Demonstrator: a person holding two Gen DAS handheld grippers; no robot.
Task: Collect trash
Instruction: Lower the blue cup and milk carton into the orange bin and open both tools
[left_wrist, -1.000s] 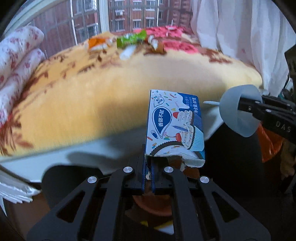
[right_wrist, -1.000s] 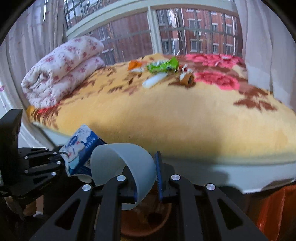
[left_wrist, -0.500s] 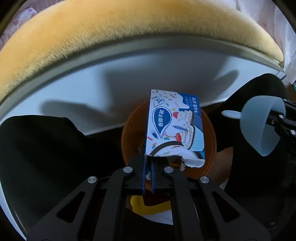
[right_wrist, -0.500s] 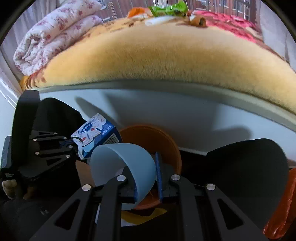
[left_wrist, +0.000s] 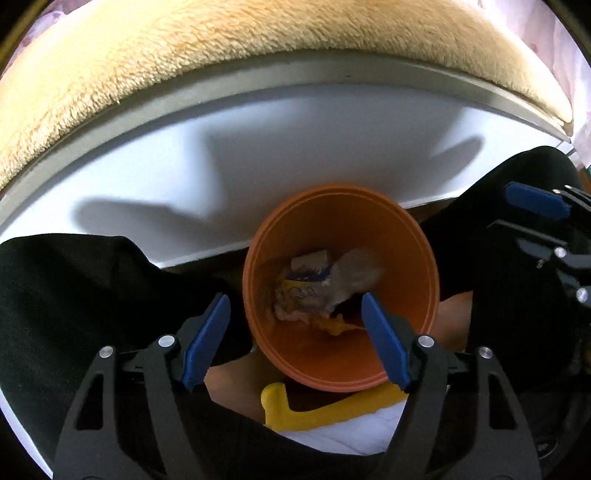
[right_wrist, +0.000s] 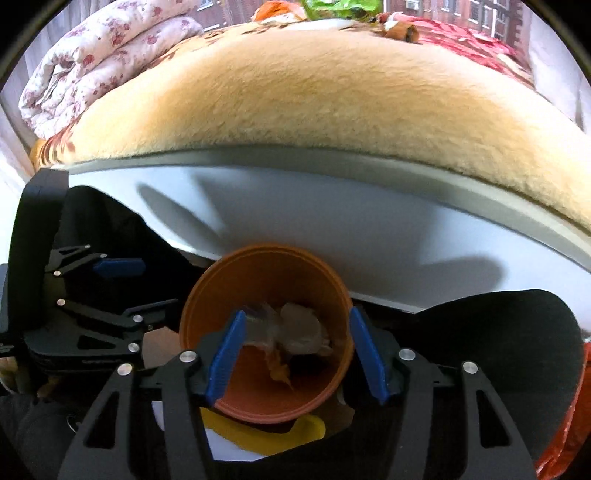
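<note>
Left hand-held gripper (left_wrist: 295, 332): jaws opening, standing wide, nothing between the pads, released. Pointing steeply down over the orange bin (left_wrist: 424, 266), with the bin mouth lying directly ahead of the fingertips and slightly toward the right finger.

Right hand-held gripper (right_wrist: 295, 350): jaws likewise opening, nothing gripped, released. Hanging squarely over the same orange bin (right_wrist: 207, 295), both fingertips framing its mouth.

Trash (left_wrist: 314, 284): lying at the bottom of the bin, below both grippers; a crumpled pale mass with blue and yellow print, plus a blurred greyish piece to its right, possibly in mid-fall. Seen from the right wrist as a pale crumpled heap (right_wrist: 295, 328). Individual items not distinguishable.

Further out: yellow object (left_wrist: 332, 406) lying under the near edge of the bin, identity not clear. Beyond the bin, white bed frame (left_wrist: 184, 166), then the fleece blanket (right_wrist: 295, 110) on the bed. At the far end of the bed, well apart from both grippers, more litter waiting: a green wrapper (right_wrist: 340, 7) and a brown roll (right_wrist: 400, 31). Folded floral quilt (right_wrist: 92, 66) far left.

Judged risks:
- Lifting either gripper carelessly, catching a finger on the bin rim and tipping the light bin.
- Grippers working close together, risking collision on withdrawal.
- Remaining litter sitting on deep fleece, inviting a pinch of blanket along with a wrapper.
</note>
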